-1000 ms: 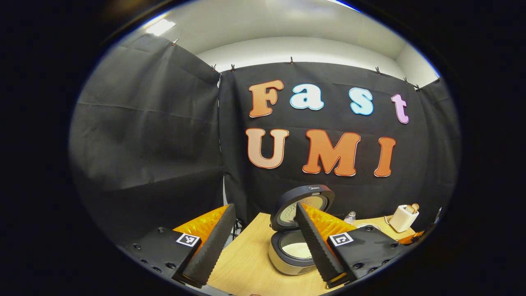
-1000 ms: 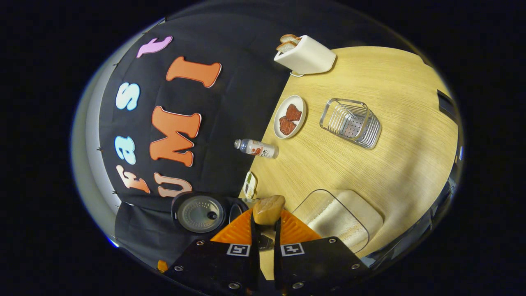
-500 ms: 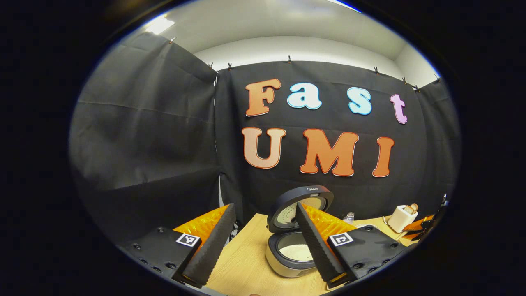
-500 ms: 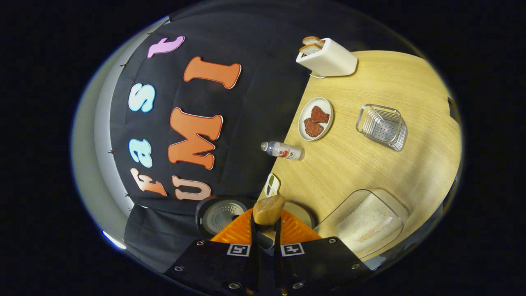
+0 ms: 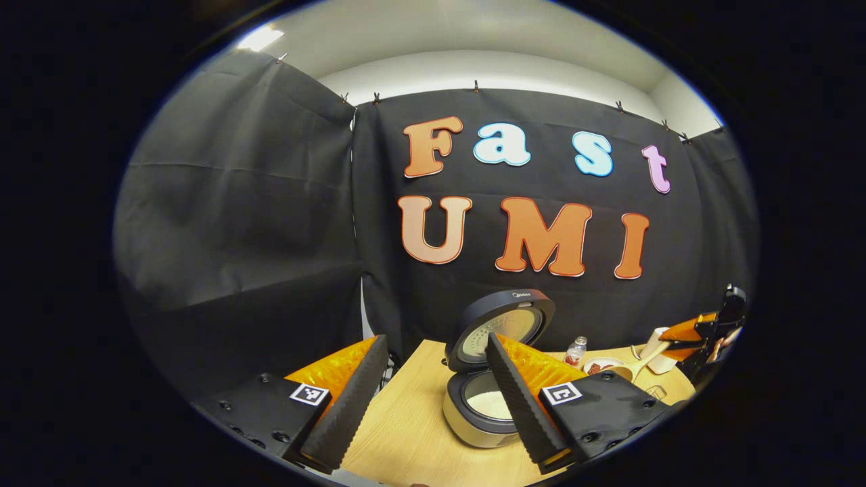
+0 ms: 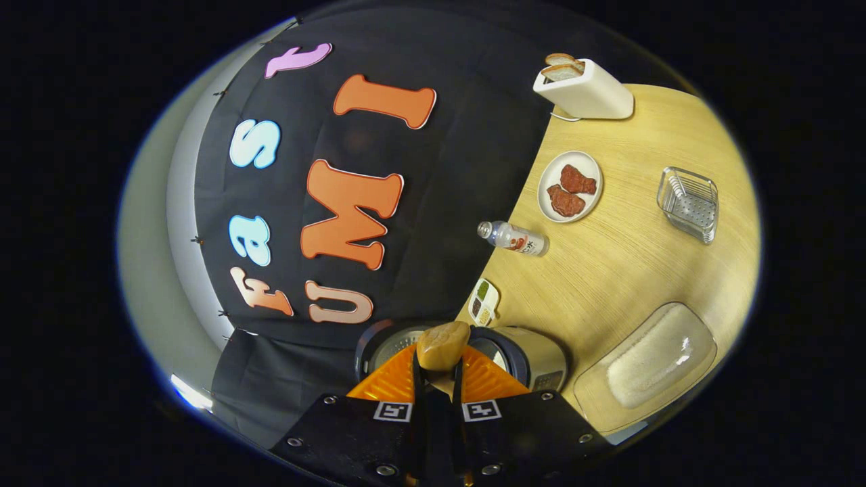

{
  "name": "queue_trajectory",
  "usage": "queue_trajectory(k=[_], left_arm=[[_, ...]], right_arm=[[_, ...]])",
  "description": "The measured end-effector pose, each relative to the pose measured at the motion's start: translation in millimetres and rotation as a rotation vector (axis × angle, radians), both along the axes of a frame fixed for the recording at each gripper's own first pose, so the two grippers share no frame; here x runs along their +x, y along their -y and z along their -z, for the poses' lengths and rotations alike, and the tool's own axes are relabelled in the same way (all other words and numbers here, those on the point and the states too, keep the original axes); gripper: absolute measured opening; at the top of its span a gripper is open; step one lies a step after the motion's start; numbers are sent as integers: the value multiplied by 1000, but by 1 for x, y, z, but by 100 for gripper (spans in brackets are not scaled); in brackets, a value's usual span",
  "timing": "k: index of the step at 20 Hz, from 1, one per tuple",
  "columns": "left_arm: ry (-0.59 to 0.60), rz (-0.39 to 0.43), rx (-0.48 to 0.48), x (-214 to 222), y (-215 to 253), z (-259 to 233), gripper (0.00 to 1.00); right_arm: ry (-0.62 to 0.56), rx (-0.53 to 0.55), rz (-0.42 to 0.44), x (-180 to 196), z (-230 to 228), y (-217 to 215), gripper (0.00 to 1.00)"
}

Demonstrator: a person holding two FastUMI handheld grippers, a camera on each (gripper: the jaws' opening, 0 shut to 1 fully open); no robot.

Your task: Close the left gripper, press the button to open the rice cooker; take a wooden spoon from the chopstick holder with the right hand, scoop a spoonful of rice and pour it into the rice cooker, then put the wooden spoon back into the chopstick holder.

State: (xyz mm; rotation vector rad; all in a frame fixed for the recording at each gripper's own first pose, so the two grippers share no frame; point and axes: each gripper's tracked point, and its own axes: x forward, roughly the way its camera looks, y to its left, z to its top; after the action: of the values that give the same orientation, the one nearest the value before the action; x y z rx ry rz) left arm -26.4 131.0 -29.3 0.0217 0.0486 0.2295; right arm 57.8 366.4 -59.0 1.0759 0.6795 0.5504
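1. Left gripper view: left hand-held gripper (image 5: 433, 399) is released, fingers spread wide, nothing between them, hovering over the near edge of the table (image 5: 406, 433). Rice cooker (image 5: 484, 399) sits ahead, partly behind the right-side finger, lid (image 5: 499, 327) up, white rice visible in the pot. Button press looks done.
2. Same view, far right: right hand-held gripper (image 5: 687, 336) holds the wooden spoon (image 5: 632, 363) by the handle, bowl end pointing toward the cooker, well short of it, above the plate area. Can't tell from here if the bowl is loaded.
3. Right gripper view: right hand-held gripper (image 6: 438, 368) is clenched on the spoon, both fingers pressed on it, the rounded wooden end poking up between them. Open cooker (image 6: 521, 355) is directly past the fingertips.
4. Same view: clear rice container (image 6: 646, 365) lies on the table to the cooker's right. Chopstick holder (image 6: 689, 204), a clear rack, stands farther out, well apart, with no spoon in it. Plate of meat (image 6: 570, 186), bottle (image 6: 514, 238), toaster (image 6: 585, 88), small seasoning dish (image 6: 484, 301) are unused.
5. Status estimate: opened, spoon taken. Can't confirm from these views whether the pour is pending or finished. Spoon return to the holder is definitely left.
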Motion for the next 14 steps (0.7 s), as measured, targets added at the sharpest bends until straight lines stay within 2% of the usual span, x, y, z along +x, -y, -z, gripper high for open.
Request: queue_trajectory(k=[1,5,6,7,8,9,14], left_arm=[[2,7,-1,0,0,-2,96],[15,20,9,-1,-6,-5,100],[16,24,9,-1,-6,-5,96],[18,27,9,-2,-6,-5,96],[19,29,7,-4,-6,-4,96],[20,31,5,-4,-6,-4,97],[8,57,14,-6,-1,0,99]], right_arm=[[7,-2,8,4,-4,-4,13],[43,-23,23,20,-19,-23,13],[52,-29,29,25,-21,-27,13],[64,-35,35,30,-25,-31,13],[80,-43,38,35,-30,-36,8],[98,-54,39,37,-34,-41,13],[173,-97,44,52,-51,-68,13]])
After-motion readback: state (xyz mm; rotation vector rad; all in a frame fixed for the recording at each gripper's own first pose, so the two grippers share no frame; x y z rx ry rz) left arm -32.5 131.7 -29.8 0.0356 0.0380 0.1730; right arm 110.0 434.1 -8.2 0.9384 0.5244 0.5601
